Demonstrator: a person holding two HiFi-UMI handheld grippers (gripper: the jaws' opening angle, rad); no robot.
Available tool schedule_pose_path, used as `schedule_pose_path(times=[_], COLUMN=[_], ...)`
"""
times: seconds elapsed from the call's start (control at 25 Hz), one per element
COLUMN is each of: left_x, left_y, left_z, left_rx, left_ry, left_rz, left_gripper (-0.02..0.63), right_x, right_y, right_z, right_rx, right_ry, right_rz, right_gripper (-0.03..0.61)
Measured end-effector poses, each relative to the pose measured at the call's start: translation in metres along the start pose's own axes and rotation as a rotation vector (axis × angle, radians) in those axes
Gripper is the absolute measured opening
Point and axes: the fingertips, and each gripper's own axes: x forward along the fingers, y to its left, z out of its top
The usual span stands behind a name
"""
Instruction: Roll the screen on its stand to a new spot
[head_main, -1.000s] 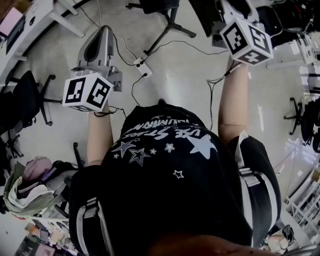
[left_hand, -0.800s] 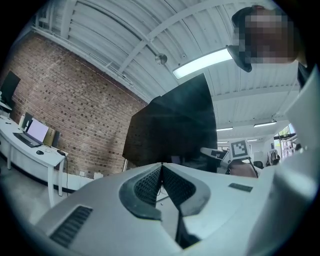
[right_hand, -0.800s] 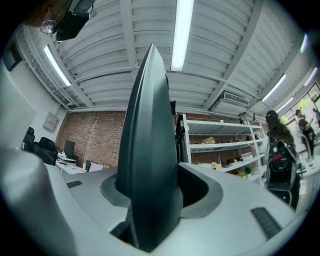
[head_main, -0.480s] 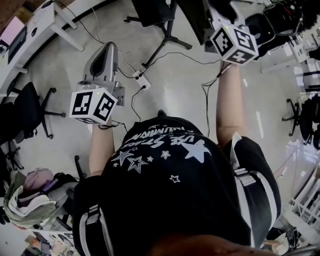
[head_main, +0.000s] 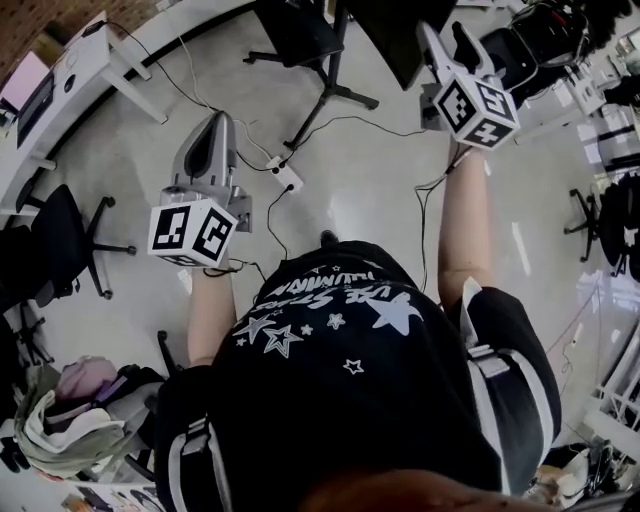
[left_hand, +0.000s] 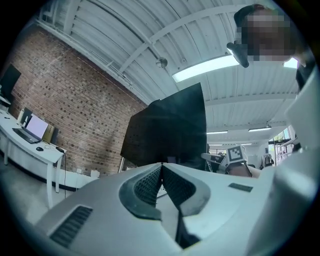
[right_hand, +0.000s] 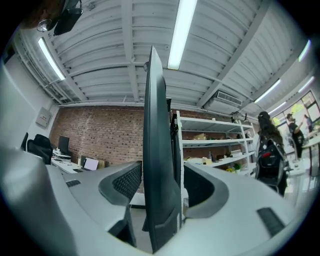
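Left gripper drawn back, jaws together, empty; right gripper jaws opening round one screen edge

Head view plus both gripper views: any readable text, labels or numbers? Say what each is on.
"STAR": on the shirt print, white lettering among stars; the rest of its two lines is too warped to read.
The left marker cube and right marker cube: square code patterns only, no words.
The laptop on the desk: too small to read.
The screen: seen edge-on, no label shows.
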Motion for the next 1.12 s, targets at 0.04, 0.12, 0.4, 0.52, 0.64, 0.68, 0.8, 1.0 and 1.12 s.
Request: schedule_pose_path(times=[0.04, 0.12, 0.4, 0.52, 0.64, 0.68, 0.8, 1.0, 1.12], left_x=[-0.004, -0.01, -0.021, -0.028, -0.033, -0.033, -0.036, -0.044, -0.053], left_y=[0.0, 0.0, -0.01, -0.021, -0.026, -0.028, -0.044, -0.09, -0.123], left_z=[-0.002, -0.008, -0.022, -0.019, -0.015, -0.015, -0.018, -0.023, -0.03], left_rx=[-0.006, -0.018, -0.067, -0.059, -0.053, -0.053, -0.051, -0.045, -0.038], left_ry=[0.002, 0.006, 0.019, 0.015, 0.006, 0.004, 0.003, -0.006, 0.004], left_rz=[-0.008, -0.02, -0.031, -0.034, -0.024, -0.019, -0.013, -0.019, -0.025], left_gripper=[0.011, 0.011, 0.011, 0.011, 0.011, 0.011, 0.011, 0.011, 0.011], right_x=[-0.01, -0.032, -0.079, -0.087, -0.092, -0.093, -0.104, -0.136, -0.165], right_y=[0.001, 0.002, 0.008, 0.012, 0.017, 0.019, 0.02, 0.008, 0.001], right_z=[-0.004, -0.011, -0.036, -0.038, -0.035, -0.035, -0.038, -0.033, -0.028], right_rx=[0.004, 0.017, 0.109, 0.136, 0.139, 0.136, 0.135, 0.158, 0.175], right_ry=[0.007, 0.017, 0.037, 0.037, 0.028, 0.028, 0.04, 0.044, 0.043], right_rz=[-0.012, -0.03, -0.026, -0.014, 0.004, 0.014, 0.049, 0.1, 0.133], right_gripper=[0.249, 0.249, 0.248, 0.247, 0.247, 0.247, 0.247, 0.247, 0.247])
